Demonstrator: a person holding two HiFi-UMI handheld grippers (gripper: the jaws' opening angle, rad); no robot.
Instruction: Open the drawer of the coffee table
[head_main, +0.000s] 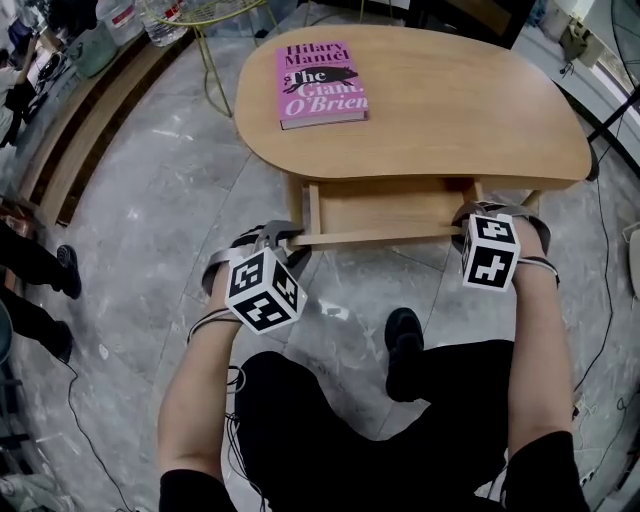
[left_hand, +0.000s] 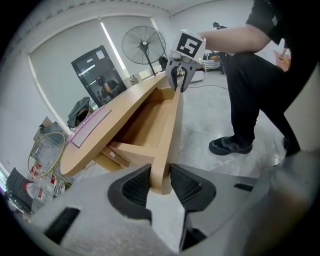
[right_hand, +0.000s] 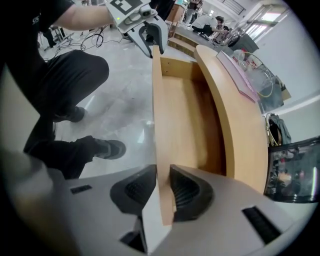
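Observation:
The oval wooden coffee table (head_main: 450, 110) has its drawer (head_main: 385, 205) pulled partly out toward me. My left gripper (head_main: 283, 237) grips the left end of the drawer front (head_main: 380, 236), and my right gripper (head_main: 470, 218) grips its right end. In the left gripper view the left gripper (left_hand: 160, 182) has both pads against the drawer front (left_hand: 172, 130), with the right gripper (left_hand: 179, 75) at the far end. The right gripper view shows the right gripper (right_hand: 162, 187) clamped on the thin drawer front (right_hand: 159, 115), with the left gripper (right_hand: 150, 37) at the other end.
A pink book (head_main: 320, 83) lies on the tabletop. My black shoe (head_main: 404, 345) rests on the marble floor just before the drawer. A yellow wire stand (head_main: 215, 40) and wooden steps (head_main: 80, 130) sit at the left, where another person's feet (head_main: 65, 270) stand.

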